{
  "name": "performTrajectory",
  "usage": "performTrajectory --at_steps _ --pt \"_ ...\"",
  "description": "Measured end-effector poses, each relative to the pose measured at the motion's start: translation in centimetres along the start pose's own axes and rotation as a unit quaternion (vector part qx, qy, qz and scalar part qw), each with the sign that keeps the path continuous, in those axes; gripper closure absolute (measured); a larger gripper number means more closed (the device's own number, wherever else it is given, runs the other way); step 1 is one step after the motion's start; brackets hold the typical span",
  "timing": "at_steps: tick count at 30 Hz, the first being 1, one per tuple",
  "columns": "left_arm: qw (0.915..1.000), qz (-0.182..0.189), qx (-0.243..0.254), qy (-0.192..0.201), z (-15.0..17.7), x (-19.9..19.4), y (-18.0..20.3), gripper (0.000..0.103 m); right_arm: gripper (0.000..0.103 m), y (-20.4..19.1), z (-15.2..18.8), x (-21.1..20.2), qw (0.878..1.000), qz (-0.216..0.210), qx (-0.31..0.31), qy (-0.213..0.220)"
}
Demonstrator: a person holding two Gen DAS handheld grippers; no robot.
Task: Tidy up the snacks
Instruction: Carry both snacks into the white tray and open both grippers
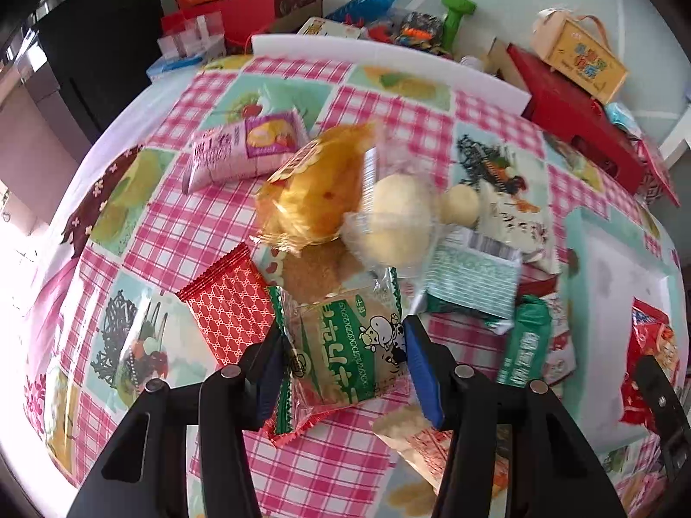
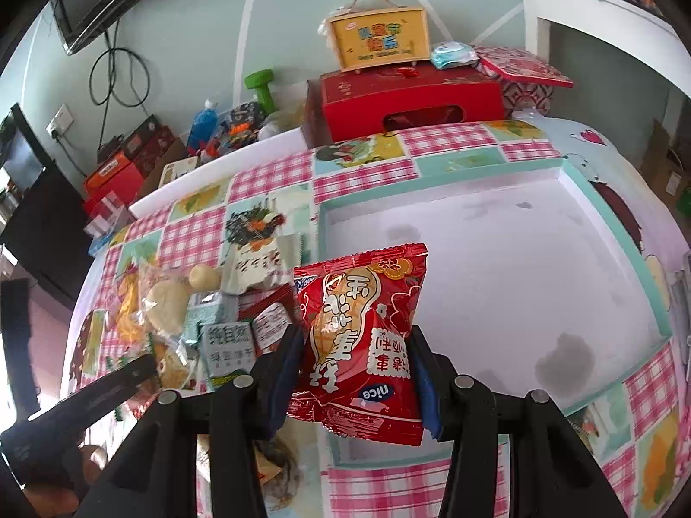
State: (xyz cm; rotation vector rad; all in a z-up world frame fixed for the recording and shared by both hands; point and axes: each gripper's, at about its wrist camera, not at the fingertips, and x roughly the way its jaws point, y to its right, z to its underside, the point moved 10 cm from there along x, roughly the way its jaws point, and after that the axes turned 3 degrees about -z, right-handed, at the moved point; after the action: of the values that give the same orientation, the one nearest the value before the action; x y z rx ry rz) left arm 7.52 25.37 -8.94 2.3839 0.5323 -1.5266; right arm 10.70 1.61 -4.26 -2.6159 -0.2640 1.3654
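Right wrist view shows the white tray (image 2: 496, 233) with its teal rim, bare inside, sunk into the checked tablecloth (image 2: 267, 181). Above its near edge the right gripper (image 2: 358, 371) is clamped on a red peanut packet (image 2: 362, 336), pads pinching both side edges. Left of the tray lies the snack pile (image 2: 207, 302). In the left wrist view, the left gripper (image 1: 341, 367) brackets a green cow-print packet (image 1: 350, 345) at the pile's near edge; whether it is truly gripped I cannot tell. Both packets look light, crinkly and slippery, their contents probably crushable, so holding across the flat body or a sealed edge seems safest.
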Motion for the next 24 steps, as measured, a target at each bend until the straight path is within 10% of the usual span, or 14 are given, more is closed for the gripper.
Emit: performTrajectory --at_steps 24 --pt "0.9763 0.102 0.177 0.071 -1.3 -7.0 19.8 0.049 0.053 15.1 -4.5 0.3 0.989 0.106 0.092 0.043"
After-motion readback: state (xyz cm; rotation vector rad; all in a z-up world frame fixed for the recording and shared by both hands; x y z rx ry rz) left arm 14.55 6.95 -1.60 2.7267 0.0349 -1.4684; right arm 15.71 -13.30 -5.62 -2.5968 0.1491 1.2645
